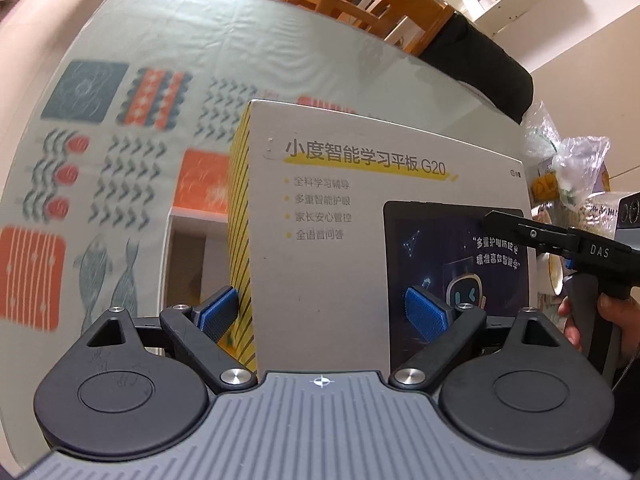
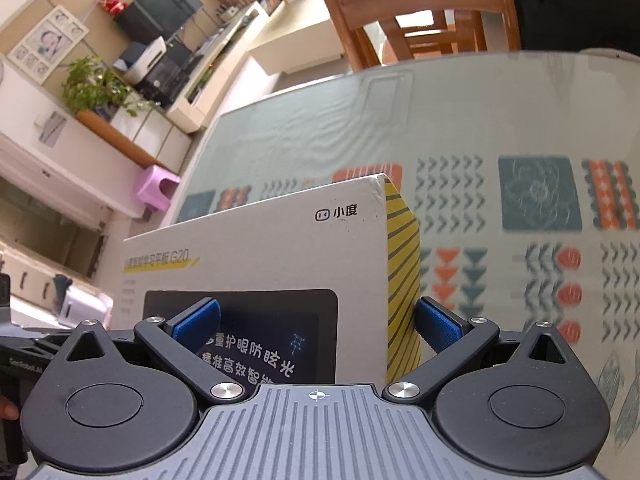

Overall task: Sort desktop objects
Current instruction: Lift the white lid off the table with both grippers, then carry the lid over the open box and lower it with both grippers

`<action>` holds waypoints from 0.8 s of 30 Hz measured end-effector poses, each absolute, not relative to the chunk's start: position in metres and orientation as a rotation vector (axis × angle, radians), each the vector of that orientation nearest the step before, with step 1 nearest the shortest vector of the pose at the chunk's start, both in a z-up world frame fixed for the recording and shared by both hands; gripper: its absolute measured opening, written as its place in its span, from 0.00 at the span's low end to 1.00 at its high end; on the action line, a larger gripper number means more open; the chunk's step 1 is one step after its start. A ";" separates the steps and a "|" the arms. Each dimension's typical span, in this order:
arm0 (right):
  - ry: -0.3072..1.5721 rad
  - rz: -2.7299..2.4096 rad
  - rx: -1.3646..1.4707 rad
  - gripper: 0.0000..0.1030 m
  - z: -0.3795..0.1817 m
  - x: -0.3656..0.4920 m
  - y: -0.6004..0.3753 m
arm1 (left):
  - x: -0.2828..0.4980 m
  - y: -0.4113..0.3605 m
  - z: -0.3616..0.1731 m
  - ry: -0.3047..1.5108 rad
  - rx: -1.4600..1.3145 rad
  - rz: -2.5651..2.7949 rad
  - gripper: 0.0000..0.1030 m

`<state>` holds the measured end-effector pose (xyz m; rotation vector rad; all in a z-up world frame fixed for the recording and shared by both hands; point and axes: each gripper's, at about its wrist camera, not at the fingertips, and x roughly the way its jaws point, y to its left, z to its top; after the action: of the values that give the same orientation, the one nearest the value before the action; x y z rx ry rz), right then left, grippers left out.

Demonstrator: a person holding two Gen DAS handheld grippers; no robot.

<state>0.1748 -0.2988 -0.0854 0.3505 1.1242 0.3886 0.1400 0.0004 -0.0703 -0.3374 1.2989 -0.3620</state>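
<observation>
A large white tablet box (image 1: 340, 208) with a yellow striped side (image 1: 240, 240) fills the middle of both views, above the patterned table. My left gripper (image 1: 320, 312) is open and straddles the box's near left corner. Its left pad (image 1: 218, 314) lies against the striped side, and its right pad (image 1: 424, 306) sits bare over the printed face. My right gripper (image 2: 316, 324) is open at the other corner of the box (image 2: 260, 248). There its right pad (image 2: 438, 326) rests beside the striped side (image 2: 402, 280). A finger of the right gripper (image 1: 520, 232) reaches over the box face.
The table (image 1: 120, 60) has a pale cloth with orange and teal patterns. Crinkled plastic bags and packets (image 1: 568, 160) crowd its right end. A wooden chair (image 1: 360, 4) and a dark cushion (image 1: 480, 64) stand beyond the far edge. A hand (image 1: 600, 320) holds the right gripper's handle.
</observation>
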 end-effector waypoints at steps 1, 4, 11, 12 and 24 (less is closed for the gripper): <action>1.126 0.387 0.351 1.00 -0.085 0.168 -0.297 | 0.133 0.002 -0.070 1.298 -0.337 -0.362 1.00; 1.132 0.381 0.353 1.00 -0.085 0.146 -0.290 | 0.111 0.007 -0.070 1.300 -0.336 -0.367 1.00; 1.126 0.337 0.366 1.00 -0.078 0.087 -0.271 | 0.069 0.023 -0.068 1.305 -0.327 -0.403 1.00; 1.125 0.329 0.371 1.00 -0.078 0.079 -0.268 | 0.063 0.027 -0.067 1.304 -0.322 -0.408 1.00; 1.149 0.280 0.437 1.00 -0.093 0.000 -0.239 | -0.008 0.065 -0.072 1.323 -0.281 -0.416 1.00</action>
<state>-0.0001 -0.2385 -0.0930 0.4371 1.1486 0.2803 -0.0076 0.0647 -0.0717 -0.2810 1.3232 -0.4157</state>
